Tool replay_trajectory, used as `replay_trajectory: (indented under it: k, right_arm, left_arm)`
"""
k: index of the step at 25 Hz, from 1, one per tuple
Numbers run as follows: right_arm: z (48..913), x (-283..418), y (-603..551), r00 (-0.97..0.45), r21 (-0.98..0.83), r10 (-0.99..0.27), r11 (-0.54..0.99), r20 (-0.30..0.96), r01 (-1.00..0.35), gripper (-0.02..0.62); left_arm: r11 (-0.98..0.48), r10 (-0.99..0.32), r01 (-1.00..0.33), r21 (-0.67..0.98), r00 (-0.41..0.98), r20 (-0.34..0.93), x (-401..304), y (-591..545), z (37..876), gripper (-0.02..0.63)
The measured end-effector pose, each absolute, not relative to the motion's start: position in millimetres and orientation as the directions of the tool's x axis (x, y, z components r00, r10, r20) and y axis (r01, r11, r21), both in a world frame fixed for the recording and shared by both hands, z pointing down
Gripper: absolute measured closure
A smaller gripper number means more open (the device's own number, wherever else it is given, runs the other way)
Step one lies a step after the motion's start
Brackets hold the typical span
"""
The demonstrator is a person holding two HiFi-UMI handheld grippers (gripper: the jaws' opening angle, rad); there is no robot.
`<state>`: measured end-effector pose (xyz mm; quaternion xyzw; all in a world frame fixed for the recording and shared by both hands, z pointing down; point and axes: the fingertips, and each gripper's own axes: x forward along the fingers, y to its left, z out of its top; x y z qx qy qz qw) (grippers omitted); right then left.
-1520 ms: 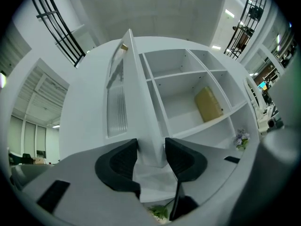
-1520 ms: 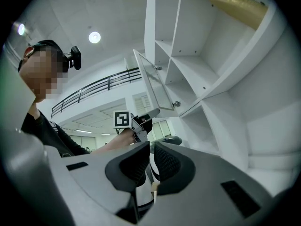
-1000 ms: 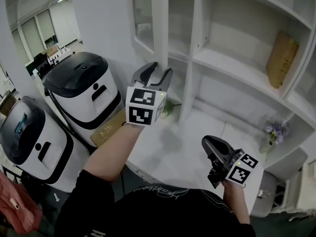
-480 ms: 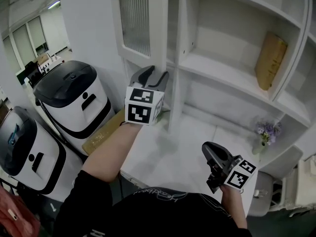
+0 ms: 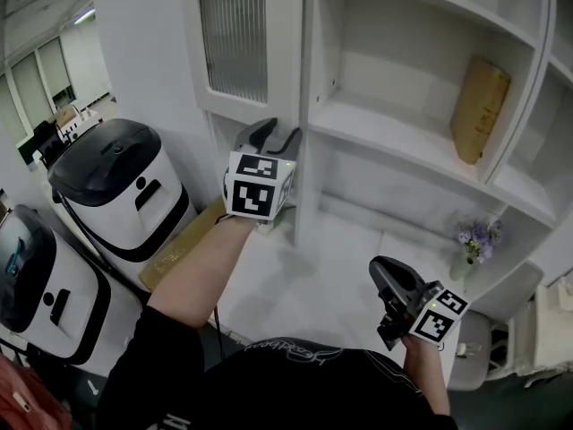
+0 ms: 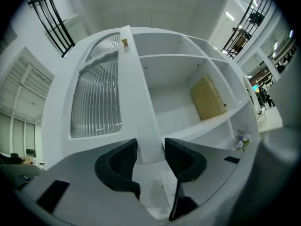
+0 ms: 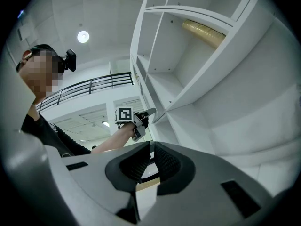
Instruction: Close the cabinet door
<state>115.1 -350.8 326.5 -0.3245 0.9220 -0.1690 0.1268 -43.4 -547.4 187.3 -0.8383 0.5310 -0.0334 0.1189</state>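
The white cabinet door (image 5: 235,43) with a ribbed glass pane hangs at the cabinet's upper left, nearly flush with the front. In the left gripper view the pane (image 6: 96,105) fills the left. My left gripper (image 5: 276,133) points level at the door's lower free edge. Its jaws are closing, with the white door stile (image 6: 145,126) between them (image 6: 150,147) and the pads not pressing on it. My right gripper (image 5: 385,271) hangs low at the right over the white counter, shut and empty (image 7: 151,147). The left gripper (image 7: 146,113) shows from the side in the right gripper view.
A brown package (image 5: 479,106) leans on an open shelf at the right. A small vase of purple flowers (image 5: 473,240) stands on the counter (image 5: 340,258). Two white-and-black bins (image 5: 121,177) (image 5: 36,285) and a flat brown board (image 5: 183,240) sit at the left.
The door has swung toward the cabinet front, its glass now more face-on. My left gripper moved along with its edge. The right gripper has barely shifted.
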Motion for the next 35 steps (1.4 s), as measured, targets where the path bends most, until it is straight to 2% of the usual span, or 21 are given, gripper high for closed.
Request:
replay_trajectory:
  k: [13,18,29,35]
  right_arm:
    - [326.3,120.3,-372.0,-0.75,-0.382,-0.65,0.727,-0.118,-0.57,0.538]
    - [327.6,121.6,-379.4,-0.741,-0.392,-0.661,0.716,-0.117,-0.578,0.538]
    - [329.4,113.7,-382.2,-0.739,-0.399,-0.665,0.711,-0.112,-0.579,0.538]
    - [328.2,109.3,-376.1,-0.739,-0.406,-0.663,0.711,-0.118,-0.573,0.538]
  left_arm:
    - [-0.462,-0.874,-0.857,-0.231,0.483,-0.046,-26.6,-577.4,186.7,0.416]
    - [-0.508,-0.851,-0.842,-0.181,0.523,-0.048,-26.7,-581.1,184.4,0.411]
    - [-0.528,-0.833,-0.825,-0.202,0.55,-0.068,-27.1,-579.6,184.4,0.408]
    - [-0.566,-0.812,-0.814,-0.133,0.578,-0.079,-29.5,-566.9,189.0,0.408]
